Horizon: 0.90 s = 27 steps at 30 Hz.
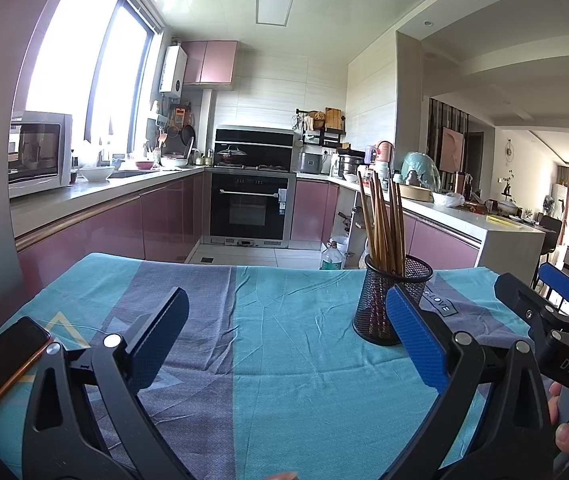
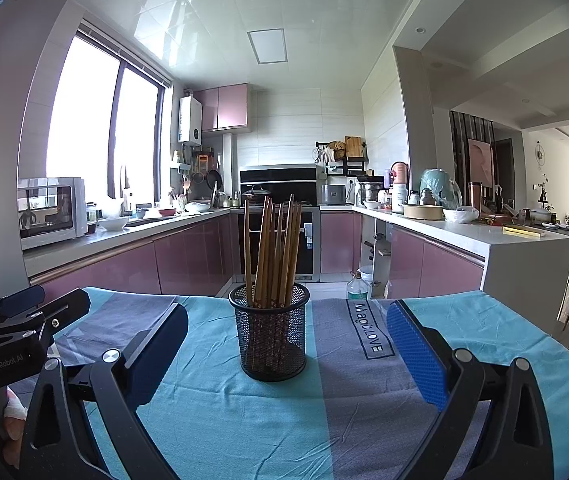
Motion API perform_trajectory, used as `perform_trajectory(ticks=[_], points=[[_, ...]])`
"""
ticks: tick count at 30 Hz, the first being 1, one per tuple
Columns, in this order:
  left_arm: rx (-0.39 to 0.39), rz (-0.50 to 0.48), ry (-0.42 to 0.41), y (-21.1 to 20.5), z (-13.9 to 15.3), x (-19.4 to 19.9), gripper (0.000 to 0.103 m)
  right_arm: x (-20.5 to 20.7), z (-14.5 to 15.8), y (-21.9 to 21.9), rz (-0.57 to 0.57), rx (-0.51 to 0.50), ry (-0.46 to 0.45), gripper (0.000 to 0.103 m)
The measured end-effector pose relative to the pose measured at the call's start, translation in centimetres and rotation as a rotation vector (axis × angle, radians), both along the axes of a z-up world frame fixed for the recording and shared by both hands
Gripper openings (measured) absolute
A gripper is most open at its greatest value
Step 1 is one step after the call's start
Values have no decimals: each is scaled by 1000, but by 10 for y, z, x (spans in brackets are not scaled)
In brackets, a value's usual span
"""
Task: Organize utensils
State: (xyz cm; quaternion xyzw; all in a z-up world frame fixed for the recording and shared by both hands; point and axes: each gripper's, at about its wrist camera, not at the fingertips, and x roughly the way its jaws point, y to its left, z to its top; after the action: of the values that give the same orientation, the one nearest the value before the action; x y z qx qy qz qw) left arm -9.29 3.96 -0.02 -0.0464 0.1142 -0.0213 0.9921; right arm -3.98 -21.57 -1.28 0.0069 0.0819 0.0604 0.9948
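Wide-open and empty, my right gripper (image 2: 286,350) faces the mesh holder (image 2: 270,332) dead ahead; chopsticks (image 2: 272,252) stand upright. Left gripper (image 1: 284,336), equally open and empty, sees it off right.

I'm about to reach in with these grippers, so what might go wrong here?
The mesh holder looks light and the chopsticks stand tall in it, so a nudge from the open right gripper may tip it. The loose, creased cloth could slide. The phone lies beside the open left gripper and could get knocked.
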Motion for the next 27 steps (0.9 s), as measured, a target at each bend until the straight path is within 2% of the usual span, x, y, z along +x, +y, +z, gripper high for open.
perform_trajectory(ticks=[21,27], points=[[-7,-2,4,0,-1,0,97,2,1,0,0,1,9,96],[22,3,-12,-1,1,-1,97,3,1,-1,1,-3,12,96]])
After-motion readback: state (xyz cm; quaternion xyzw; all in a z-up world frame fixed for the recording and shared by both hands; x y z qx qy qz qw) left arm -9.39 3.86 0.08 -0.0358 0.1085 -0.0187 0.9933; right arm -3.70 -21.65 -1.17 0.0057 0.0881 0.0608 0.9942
